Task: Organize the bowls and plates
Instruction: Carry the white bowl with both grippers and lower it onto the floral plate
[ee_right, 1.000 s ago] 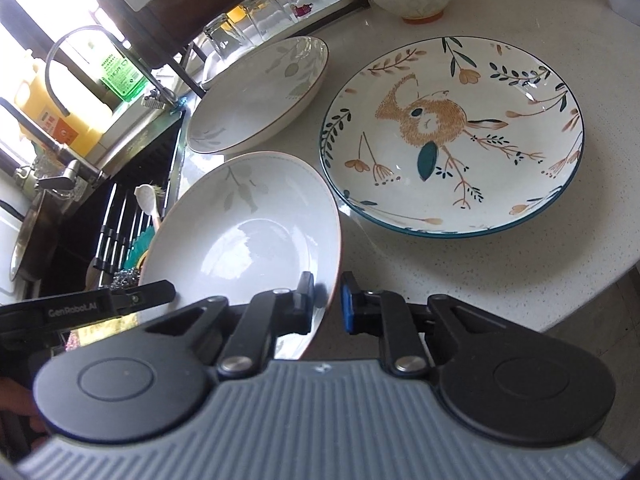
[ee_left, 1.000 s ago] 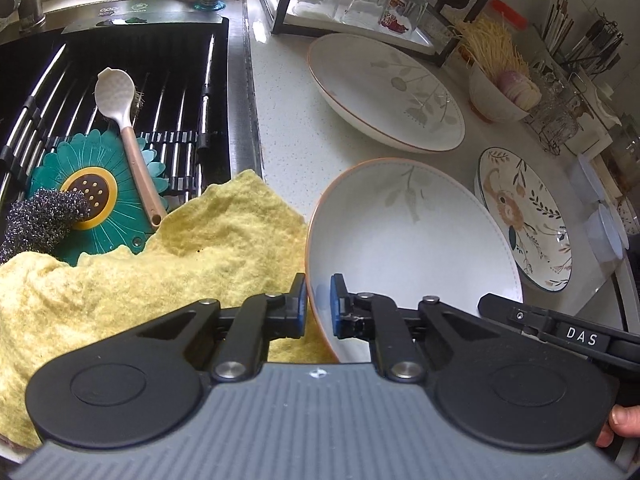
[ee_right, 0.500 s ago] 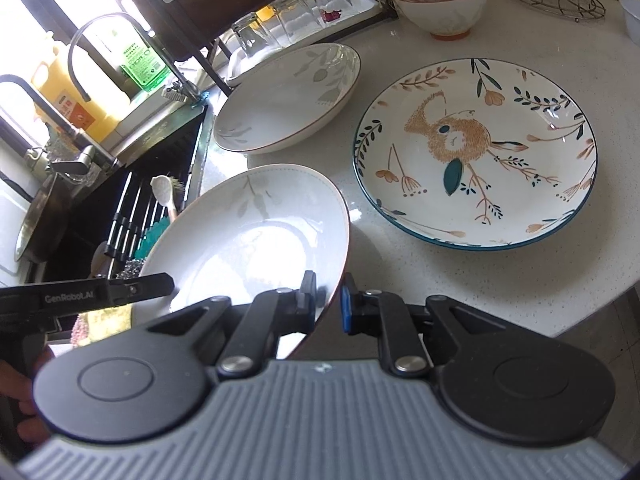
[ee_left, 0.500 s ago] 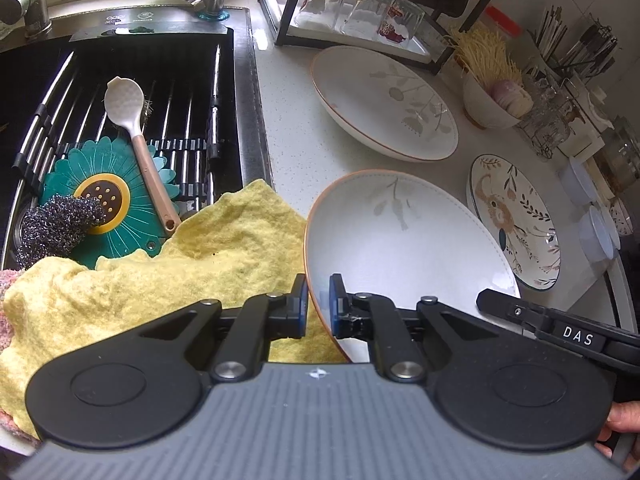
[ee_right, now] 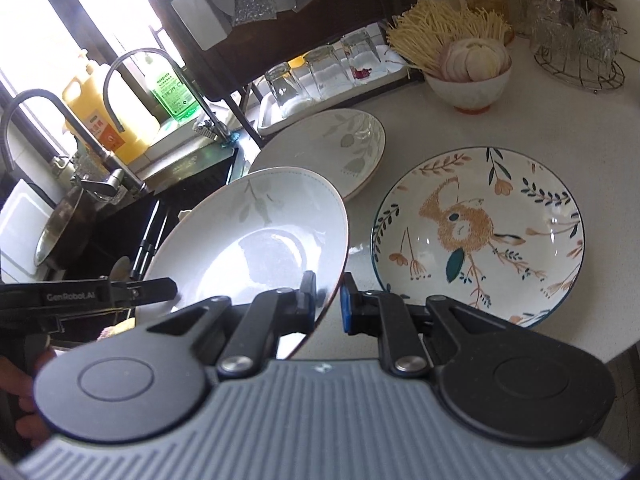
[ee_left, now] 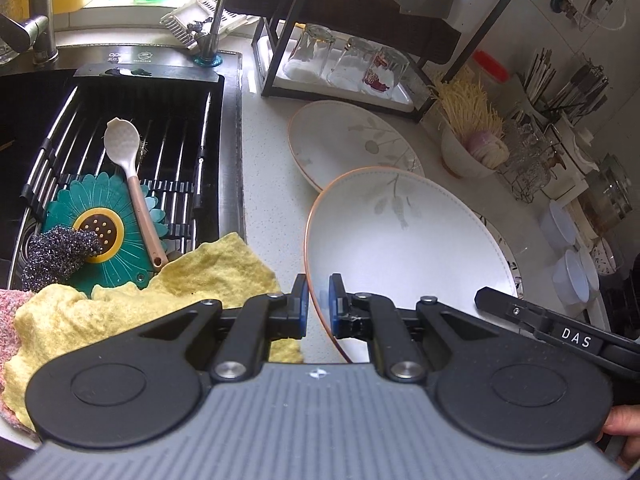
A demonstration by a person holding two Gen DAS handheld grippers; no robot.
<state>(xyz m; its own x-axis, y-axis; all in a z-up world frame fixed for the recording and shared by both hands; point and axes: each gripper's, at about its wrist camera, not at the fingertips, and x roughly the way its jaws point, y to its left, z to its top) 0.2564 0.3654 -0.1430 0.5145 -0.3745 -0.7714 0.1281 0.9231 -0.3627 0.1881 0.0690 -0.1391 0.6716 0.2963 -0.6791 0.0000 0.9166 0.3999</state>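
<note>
Both grippers hold one white leaf-pattern plate with an orange rim (ee_left: 404,240), also in the right wrist view (ee_right: 256,236), lifted above the counter. My left gripper (ee_left: 318,304) is shut on its left rim. My right gripper (ee_right: 327,300) is shut on its right rim. A second white leaf plate (ee_left: 352,140) lies on the counter behind it and shows in the right wrist view (ee_right: 332,148). A floral bird plate (ee_right: 480,232) lies to the right, mostly hidden in the left wrist view.
A sink (ee_left: 120,128) with a rack, spoon (ee_left: 132,176), green mat and scourer is at left. A yellow cloth (ee_left: 160,288) drapes its edge. A glass rack (ee_left: 344,64), a noodle bowl (ee_right: 468,80) and a wire stand (ee_right: 580,40) stand at the back.
The held plate has risen and moved back toward the second leaf plate, now overlapping its near edge and covering the floral plate in the left wrist view. Both grippers stay shut on it.
</note>
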